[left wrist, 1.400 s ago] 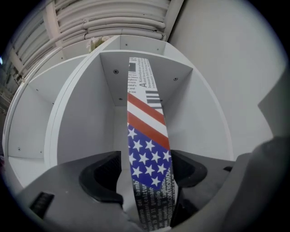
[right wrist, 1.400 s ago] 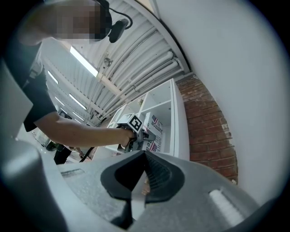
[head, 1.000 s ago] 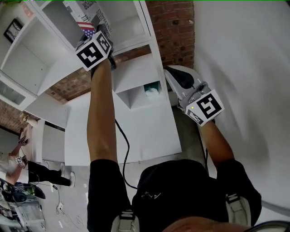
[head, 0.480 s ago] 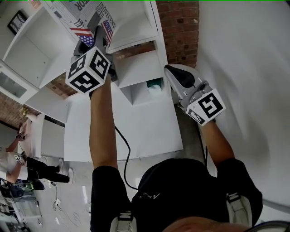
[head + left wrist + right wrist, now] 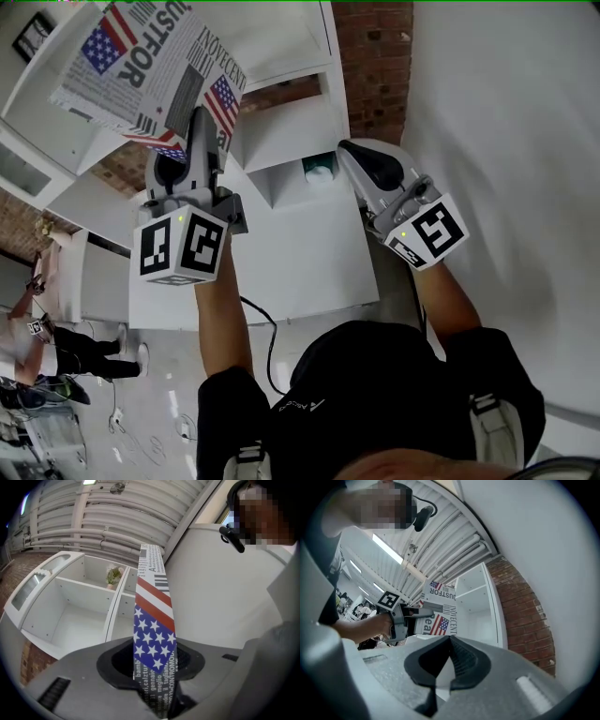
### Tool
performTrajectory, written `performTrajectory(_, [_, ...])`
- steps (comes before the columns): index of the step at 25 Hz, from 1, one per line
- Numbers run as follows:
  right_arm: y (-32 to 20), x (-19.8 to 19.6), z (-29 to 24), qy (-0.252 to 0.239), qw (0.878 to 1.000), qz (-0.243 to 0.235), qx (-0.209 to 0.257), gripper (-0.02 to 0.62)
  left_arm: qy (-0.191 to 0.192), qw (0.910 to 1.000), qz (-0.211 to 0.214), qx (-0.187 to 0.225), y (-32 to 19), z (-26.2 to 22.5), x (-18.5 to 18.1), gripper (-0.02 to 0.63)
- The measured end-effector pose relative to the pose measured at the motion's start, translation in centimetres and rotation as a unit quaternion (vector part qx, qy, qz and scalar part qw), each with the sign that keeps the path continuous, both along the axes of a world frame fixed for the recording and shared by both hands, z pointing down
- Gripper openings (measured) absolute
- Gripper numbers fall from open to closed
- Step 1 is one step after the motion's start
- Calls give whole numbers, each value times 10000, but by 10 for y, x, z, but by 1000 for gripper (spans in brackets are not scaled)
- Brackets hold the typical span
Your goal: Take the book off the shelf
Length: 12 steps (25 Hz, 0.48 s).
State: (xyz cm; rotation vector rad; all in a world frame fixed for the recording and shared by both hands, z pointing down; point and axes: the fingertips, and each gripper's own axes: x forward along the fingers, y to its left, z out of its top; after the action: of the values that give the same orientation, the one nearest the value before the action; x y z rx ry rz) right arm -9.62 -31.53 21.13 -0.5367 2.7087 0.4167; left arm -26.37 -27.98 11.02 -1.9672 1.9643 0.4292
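The book (image 5: 141,70), printed like a newspaper with US flags, is out of the white shelf (image 5: 281,56) and held in the air in front of it. My left gripper (image 5: 199,122) is shut on its lower edge. In the left gripper view the book's spine (image 5: 152,616) stands upright between the jaws of the left gripper (image 5: 153,660), with the shelf's open compartments (image 5: 70,611) behind it. My right gripper (image 5: 353,153) hangs to the right of the shelf, its jaws shut on nothing. The right gripper view shows the book (image 5: 438,609) in the left gripper (image 5: 411,618) beyond the right gripper (image 5: 450,639).
A brick wall (image 5: 375,56) runs behind the shelf, and a plain white wall (image 5: 506,141) fills the right. A teal and white item (image 5: 319,171) sits in a lower compartment, a small plant (image 5: 113,576) in another. A person (image 5: 47,337) stands far left. A cable (image 5: 258,319) trails below my left arm.
My left gripper has pulled the book out of its shelf compartment and back toward me, and the whole cover now shows. The right gripper has barely shifted.
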Motion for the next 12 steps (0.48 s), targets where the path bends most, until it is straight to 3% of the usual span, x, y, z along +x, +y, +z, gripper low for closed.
performTrajectory(4, [5,6,4,-26,9999,98,-34,2,114,9999,27,-79,25,30,12,150])
performTrajectory(12, [3,17,41,12,9995,176,-258,2,-9,10000,14,-2,52,74,49,150])
